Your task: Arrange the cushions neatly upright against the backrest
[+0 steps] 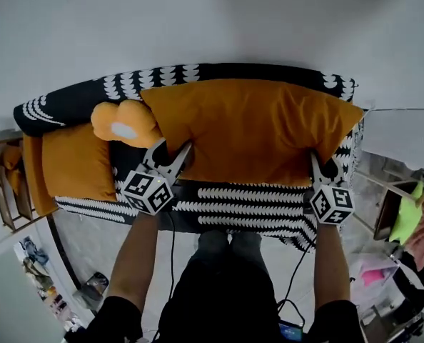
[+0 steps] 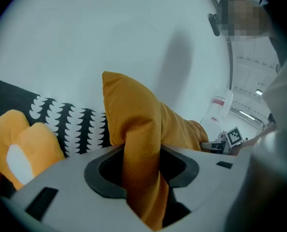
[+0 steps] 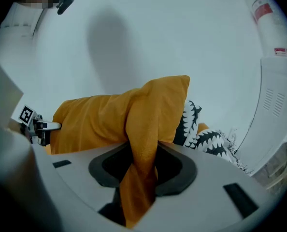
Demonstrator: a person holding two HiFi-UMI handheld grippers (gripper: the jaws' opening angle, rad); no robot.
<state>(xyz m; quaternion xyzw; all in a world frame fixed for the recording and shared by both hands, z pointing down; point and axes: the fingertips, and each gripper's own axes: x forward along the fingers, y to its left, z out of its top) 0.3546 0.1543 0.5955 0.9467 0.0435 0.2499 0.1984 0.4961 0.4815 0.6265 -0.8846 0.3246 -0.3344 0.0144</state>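
A large orange cushion [image 1: 248,127] stands along the backrest [image 1: 76,98] of a black sofa with a white leaf pattern. My left gripper [image 1: 170,154] is shut on the cushion's lower left corner, and the fabric [image 2: 141,173] runs between its jaws. My right gripper [image 1: 318,164] is shut on the lower right corner, where cloth [image 3: 141,173] is bunched between the jaws. To the left, a paw-shaped orange cushion [image 1: 123,123] leans on the backrest beside the big one. A smaller orange cushion [image 1: 76,161] lies at the sofa's left end.
The patterned seat front [image 1: 248,206] shows below the cushion. A wooden shelf [image 1: 5,184] stands left of the sofa. Clutter with a green cloth [image 1: 408,213] sits at the right. A white wall is behind the sofa. Cables [image 1: 170,263] hang by the person's legs.
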